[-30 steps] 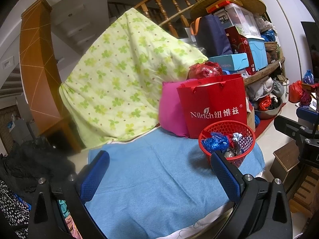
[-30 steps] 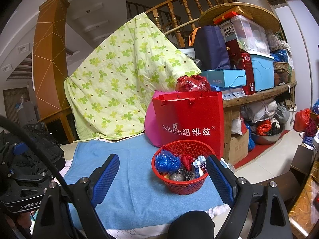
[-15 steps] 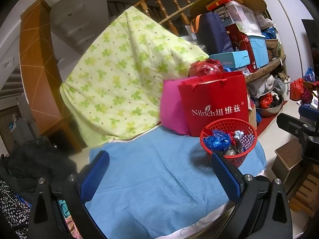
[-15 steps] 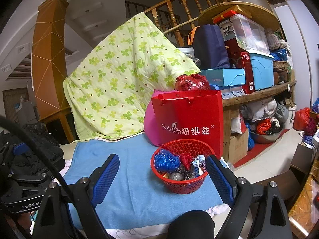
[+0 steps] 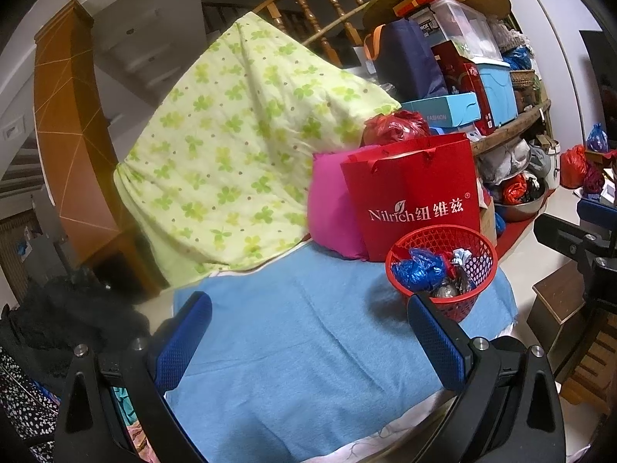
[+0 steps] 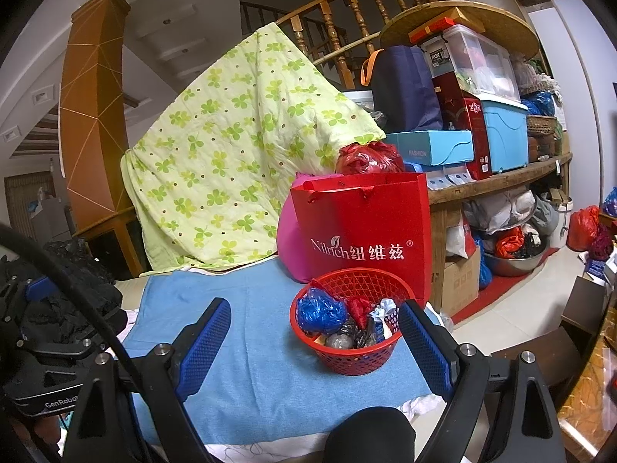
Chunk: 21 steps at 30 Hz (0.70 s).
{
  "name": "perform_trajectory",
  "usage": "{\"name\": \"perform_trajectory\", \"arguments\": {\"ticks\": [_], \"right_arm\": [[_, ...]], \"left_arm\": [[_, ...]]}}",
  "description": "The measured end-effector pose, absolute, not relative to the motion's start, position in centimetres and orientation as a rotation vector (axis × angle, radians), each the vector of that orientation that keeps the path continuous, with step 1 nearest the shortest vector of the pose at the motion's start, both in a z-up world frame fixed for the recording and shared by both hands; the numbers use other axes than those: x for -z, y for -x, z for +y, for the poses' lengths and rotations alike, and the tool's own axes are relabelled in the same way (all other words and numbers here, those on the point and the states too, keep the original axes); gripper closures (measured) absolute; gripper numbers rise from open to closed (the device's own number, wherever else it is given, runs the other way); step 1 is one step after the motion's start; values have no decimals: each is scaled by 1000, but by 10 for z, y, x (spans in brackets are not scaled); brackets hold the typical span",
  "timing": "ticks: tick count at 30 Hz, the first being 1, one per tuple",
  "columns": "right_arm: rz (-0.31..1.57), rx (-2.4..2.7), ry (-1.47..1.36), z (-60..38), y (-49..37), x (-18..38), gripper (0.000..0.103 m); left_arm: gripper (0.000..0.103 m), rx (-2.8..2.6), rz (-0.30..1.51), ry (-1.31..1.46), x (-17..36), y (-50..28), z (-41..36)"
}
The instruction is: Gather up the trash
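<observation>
Left claw (image 5: 308,341): jaws apart, empty.
Right claw (image 6: 314,341): jaws apart, empty.
Trash (image 6: 343,318): piled in red basket (image 6: 358,362) at my one o'clock, on blue towel (image 6: 250,347).
Risk: I judge a nudge could tip the basket off the near edge.

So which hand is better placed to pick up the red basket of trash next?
Right, probably. In the right wrist view the red basket sits just ahead of the open right tongs, beside the right-hand finger. From the left tongs, also open, it lies off to the right, beyond the blue towel.
</observation>
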State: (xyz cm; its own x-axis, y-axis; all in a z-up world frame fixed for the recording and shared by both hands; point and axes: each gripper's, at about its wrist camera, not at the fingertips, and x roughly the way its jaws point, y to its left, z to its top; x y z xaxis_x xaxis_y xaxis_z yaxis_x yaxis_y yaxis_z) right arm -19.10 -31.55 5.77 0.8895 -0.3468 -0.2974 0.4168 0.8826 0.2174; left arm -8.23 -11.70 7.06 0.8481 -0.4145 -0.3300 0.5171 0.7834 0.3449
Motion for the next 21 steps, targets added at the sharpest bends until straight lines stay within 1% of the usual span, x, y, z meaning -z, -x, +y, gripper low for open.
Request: {"name": "perform_trajectory", "arguments": {"ticks": [8,16,21], "right_arm": [[257,403,-286,-320,191,-52,12],[259,407,-296,-326,193,-43,12],[263,410,-300,-330,195,-39,12]], "left_arm": [[2,511,242,-450,-68,83,-118],[2,520,244,-468,-59,79,-90],[2,523,247,-477,-55,77,-85]]}}
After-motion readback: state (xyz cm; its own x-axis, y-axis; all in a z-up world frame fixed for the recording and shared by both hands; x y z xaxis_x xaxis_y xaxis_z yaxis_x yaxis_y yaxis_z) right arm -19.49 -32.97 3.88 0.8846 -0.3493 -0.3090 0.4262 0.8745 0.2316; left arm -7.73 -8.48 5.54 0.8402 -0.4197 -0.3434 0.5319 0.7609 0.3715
